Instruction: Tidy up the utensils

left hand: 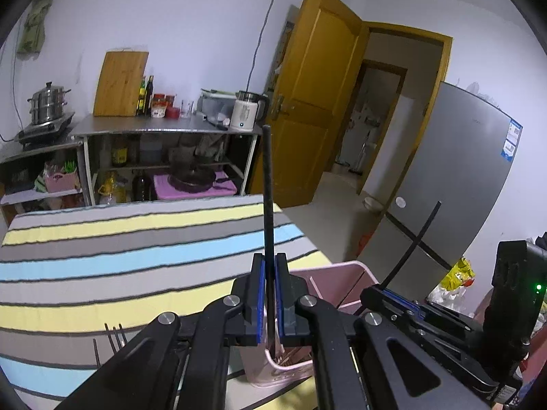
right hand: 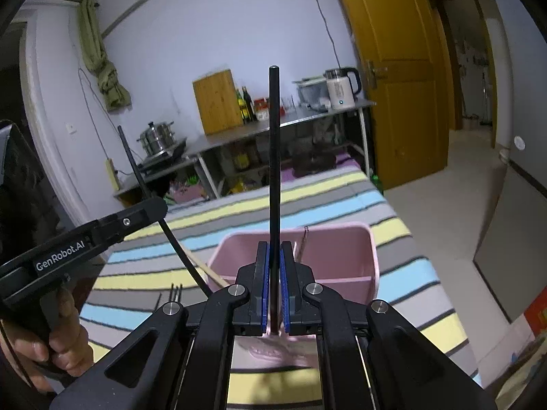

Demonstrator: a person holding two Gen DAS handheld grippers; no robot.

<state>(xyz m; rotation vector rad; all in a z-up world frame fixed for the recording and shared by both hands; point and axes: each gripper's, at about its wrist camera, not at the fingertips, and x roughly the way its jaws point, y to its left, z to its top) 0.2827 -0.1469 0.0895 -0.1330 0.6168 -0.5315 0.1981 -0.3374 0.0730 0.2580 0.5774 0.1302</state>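
While both chopsticks are standing upright in closed tongs, with the organizer close below:

Step in hand: judging by the scene, lowering each black chopstick into the pink organizer [right hand: 342, 256] on the striped table [left hand: 102, 256].

Left tongs [left hand: 270, 294]: clamping shut on a black chopstick [left hand: 268, 205], blue pads [left hand: 261, 294] pressing both sides, stick pointing up and away.

Right tongs [right hand: 274, 283]: likewise pinching a second black chopstick [right hand: 274, 157], held almost vertical over the organizer's near wall.

Doing it well: keeping each stick steep, aiming the lower tip inside one compartment, easing the grip only once the tip is past the rim; a tilted release likely sending the stick over the edge.

Organizer contents: wooden sticks [left hand: 290, 358] already lying in the near compartment; a thin metal utensil [right hand: 302, 244] leaning in the far part.

Hand pose: left hand [right hand: 65, 348] wrapping the tool's grip, tool reaching in level from the left side; right hand not showing.

Loose items: dark fork prongs [left hand: 114, 336] resting on the table beside the organizer, still waiting.
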